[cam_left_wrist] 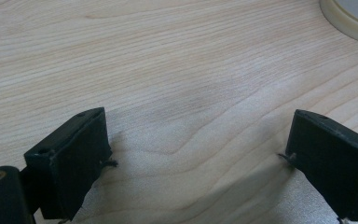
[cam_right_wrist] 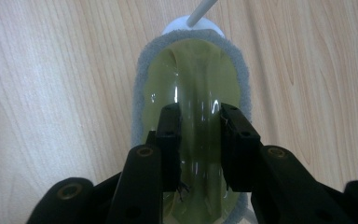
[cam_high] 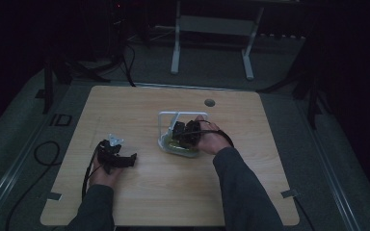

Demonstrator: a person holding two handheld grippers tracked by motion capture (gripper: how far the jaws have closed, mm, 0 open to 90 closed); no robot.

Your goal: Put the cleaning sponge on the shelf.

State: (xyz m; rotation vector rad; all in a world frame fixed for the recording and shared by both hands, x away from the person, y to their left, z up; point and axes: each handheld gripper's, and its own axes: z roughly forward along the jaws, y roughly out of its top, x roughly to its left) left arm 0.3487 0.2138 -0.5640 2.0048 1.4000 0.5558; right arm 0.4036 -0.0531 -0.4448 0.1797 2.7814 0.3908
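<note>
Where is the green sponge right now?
In the high view, the green sponge sits right of the table's centre, beside the white rack, with the right gripper clamped on it.

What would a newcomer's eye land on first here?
Probably the right gripper, its jaws closed on the raised handle of a green translucent scrubber with a grey sponge rim, right of the wooden table's centre. Next, the left gripper, open over bare wood near the front left.

Wood table w/ round grommet hole; white frame legs behind, cables on floor.
</note>
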